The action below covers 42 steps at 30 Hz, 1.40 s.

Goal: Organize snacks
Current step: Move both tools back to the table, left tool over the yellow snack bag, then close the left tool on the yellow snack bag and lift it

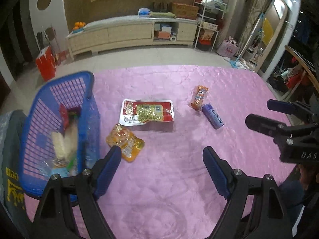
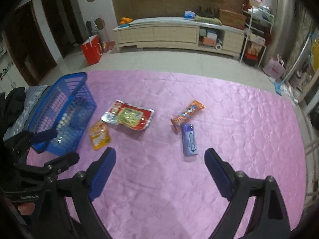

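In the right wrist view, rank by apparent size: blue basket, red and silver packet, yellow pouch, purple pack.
1. blue basket
2. red and silver packet
3. yellow pouch and purple pack: they look alike, and the pack lies nearer the camera, so no ranking.

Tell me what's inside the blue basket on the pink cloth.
The blue basket already holds several snacks: a red wrapper at the top, pale whitish packets mid-way, and clear crinkly packaging. Whatever lies beneath them is covered, and blur hides any labels.
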Each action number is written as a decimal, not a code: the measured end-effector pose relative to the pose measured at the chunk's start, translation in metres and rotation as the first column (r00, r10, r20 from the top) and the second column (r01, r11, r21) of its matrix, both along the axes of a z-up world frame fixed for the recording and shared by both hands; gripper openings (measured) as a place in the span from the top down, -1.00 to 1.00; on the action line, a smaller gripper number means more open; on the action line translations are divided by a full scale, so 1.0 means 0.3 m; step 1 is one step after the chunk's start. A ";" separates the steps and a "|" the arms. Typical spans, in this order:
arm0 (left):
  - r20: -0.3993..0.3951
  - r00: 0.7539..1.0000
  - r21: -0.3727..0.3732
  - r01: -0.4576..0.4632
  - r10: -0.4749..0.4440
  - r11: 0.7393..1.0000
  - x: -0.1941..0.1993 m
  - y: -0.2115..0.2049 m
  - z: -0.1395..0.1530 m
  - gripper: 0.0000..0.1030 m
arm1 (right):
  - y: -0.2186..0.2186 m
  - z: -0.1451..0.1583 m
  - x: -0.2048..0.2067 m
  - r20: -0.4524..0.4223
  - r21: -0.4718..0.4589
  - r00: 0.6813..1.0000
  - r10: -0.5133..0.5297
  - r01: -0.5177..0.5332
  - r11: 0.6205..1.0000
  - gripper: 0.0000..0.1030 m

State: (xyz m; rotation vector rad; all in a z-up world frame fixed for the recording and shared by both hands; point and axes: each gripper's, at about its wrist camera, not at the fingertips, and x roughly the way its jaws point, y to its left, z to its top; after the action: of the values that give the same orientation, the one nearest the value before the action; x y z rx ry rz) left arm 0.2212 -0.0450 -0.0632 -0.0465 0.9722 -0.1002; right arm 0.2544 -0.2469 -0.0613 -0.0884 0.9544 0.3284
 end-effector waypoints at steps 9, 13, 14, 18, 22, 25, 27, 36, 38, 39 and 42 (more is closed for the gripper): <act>-0.069 0.989 -0.002 -0.128 0.127 0.992 0.112 0.014 -0.138 -0.59 | 0.051 -0.159 0.095 -0.006 -0.033 0.997 0.073 -0.074 0.997 -0.80; -0.088 0.981 0.017 -0.171 0.172 0.985 0.144 0.032 -0.194 -0.59 | 0.081 -0.230 0.134 -0.030 -0.049 0.993 0.111 -0.112 0.992 -0.80; -0.092 0.977 0.029 -0.193 0.194 0.981 0.150 0.039 -0.213 -0.59 | 0.085 -0.246 0.146 -0.033 -0.053 0.993 0.113 -0.115 0.992 -0.80; -0.114 0.962 0.025 -0.248 0.249 0.968 0.173 0.064 -0.269 -0.59 | 0.095 -0.298 0.188 -0.067 -0.025 0.991 0.114 -0.116 0.993 -0.80; -0.143 0.946 0.027 -0.289 0.290 0.957 0.200 0.077 -0.335 -0.59 | 0.145 -0.321 0.212 -0.073 -0.046 0.986 0.152 -0.156 0.987 -0.80; -0.136 0.934 0.037 -0.329 0.331 0.944 0.214 0.084 -0.363 -0.59 | 0.177 -0.317 0.229 -0.052 -0.051 0.984 0.168 -0.171 0.984 -0.80; -0.124 0.913 0.062 -0.383 0.388 0.921 0.218 0.097 -0.382 -0.59 | 0.192 -0.315 0.238 -0.034 -0.048 0.983 0.182 -0.183 0.982 -0.80; -0.120 0.814 0.059 -0.566 0.569 0.822 0.239 0.152 -0.465 -0.59 | 0.176 -0.358 0.260 -0.073 -0.039 0.981 0.182 -0.185 0.982 -0.80; -0.115 0.806 0.076 -0.575 0.580 0.814 0.257 0.144 -0.465 -0.61 | 0.171 -0.358 0.258 -0.074 -0.038 0.981 0.181 -0.184 0.982 -0.80; -0.112 0.801 0.075 -0.584 0.589 0.808 0.265 0.147 -0.464 -0.61 | 0.170 -0.357 0.258 -0.074 -0.039 0.981 0.180 -0.184 0.982 -0.80; -0.118 0.778 0.077 -0.613 0.618 0.786 0.279 0.151 -0.457 -0.60 | 0.167 -0.359 0.264 -0.081 -0.027 0.981 0.177 -0.180 0.983 -0.80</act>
State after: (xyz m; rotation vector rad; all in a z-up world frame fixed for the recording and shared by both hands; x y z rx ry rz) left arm 0.3050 0.0003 -0.2004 -0.3442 1.0539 0.5381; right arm 0.3336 -0.1968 -0.1689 -0.1948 1.0326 0.4839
